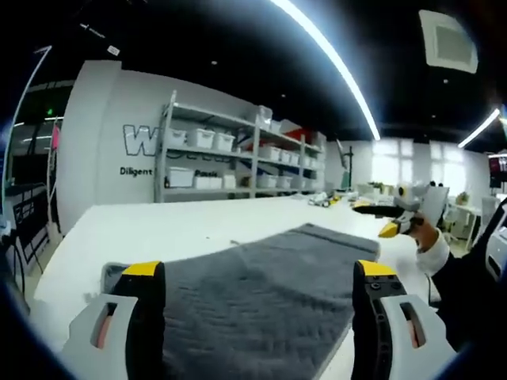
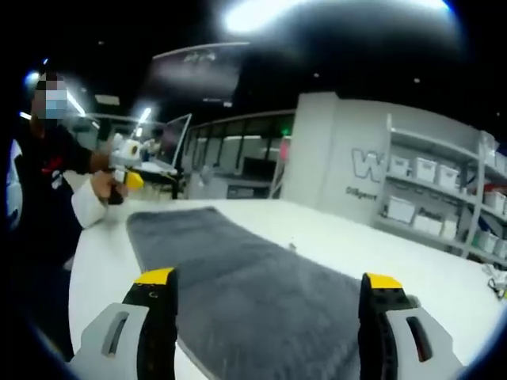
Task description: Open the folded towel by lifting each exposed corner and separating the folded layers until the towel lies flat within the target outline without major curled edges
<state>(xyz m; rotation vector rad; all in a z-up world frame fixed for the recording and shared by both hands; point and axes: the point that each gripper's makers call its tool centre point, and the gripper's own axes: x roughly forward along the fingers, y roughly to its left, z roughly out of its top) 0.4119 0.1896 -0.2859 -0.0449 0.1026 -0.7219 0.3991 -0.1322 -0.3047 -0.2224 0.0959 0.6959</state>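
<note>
A dark grey towel (image 1: pixel 269 293) lies as a long strip on the white table (image 1: pixel 158 229). My left gripper (image 1: pixel 260 273) hovers over its near end, open, jaws wide apart, nothing between them. A paler grey corner (image 1: pixel 113 275) pokes out by the left jaw. My right gripper (image 1: pixel 388 220), held in a hand, hangs past the towel's far right corner. In the right gripper view the towel (image 2: pixel 238 261) runs away to the left, my right gripper (image 2: pixel 269 281) is open above it, and my left gripper (image 2: pixel 127 172) sits beyond the far end in a hand.
Metal shelves with white bins (image 1: pixel 238 154) stand against the far wall behind the table (image 2: pixel 380 245). The same shelves (image 2: pixel 444 190) appear at right. A person in dark clothes (image 2: pixel 40 206) stands at the table's left edge. Small items (image 1: pixel 321 199) lie at the far edge.
</note>
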